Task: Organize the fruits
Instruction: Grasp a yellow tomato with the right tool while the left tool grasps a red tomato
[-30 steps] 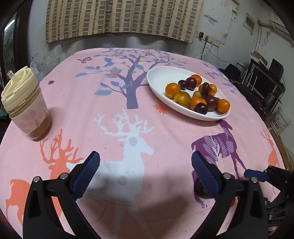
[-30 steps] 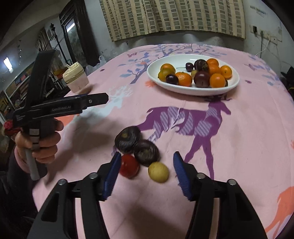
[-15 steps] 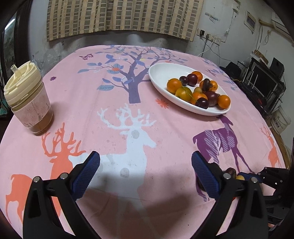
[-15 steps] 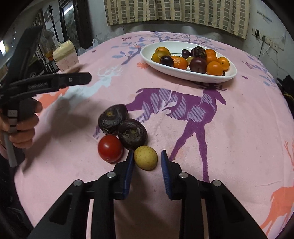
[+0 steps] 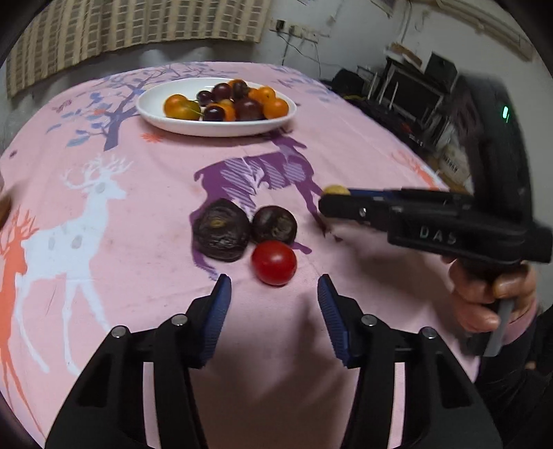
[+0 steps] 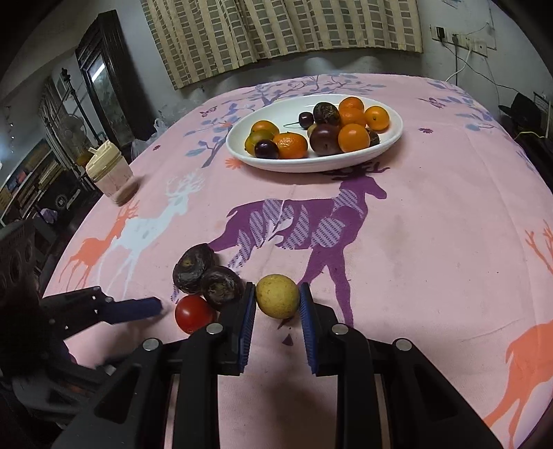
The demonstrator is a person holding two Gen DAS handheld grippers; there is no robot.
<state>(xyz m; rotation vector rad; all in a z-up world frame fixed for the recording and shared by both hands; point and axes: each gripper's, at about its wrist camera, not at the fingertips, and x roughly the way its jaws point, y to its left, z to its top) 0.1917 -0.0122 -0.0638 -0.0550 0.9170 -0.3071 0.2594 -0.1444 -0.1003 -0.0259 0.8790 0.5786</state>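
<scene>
A white oval plate (image 6: 242, 146) (image 5: 152, 114) holds several oranges and dark plums at the far side of the pink cloth. Near me lie two wrinkled dark fruits (image 5: 221, 235) (image 5: 274, 224) and a red tomato (image 5: 274, 262) (image 6: 193, 312). My right gripper (image 6: 277, 300) is shut on a small yellow fruit (image 6: 277, 295) and holds it just above the cloth; it also shows in the left wrist view (image 5: 335, 190). My left gripper (image 5: 274, 293) is open and empty, just short of the tomato.
A lidded cup (image 6: 110, 172) with a brown drink stands at the table's left edge. A window curtain (image 6: 276, 31) hangs behind the table. Shelves with electronics (image 5: 421, 86) stand to the right of the table.
My right gripper closed on the yellow fruit and lifted it slightly. My left gripper swung right and now faces the tomato and the two dark fruits.
</scene>
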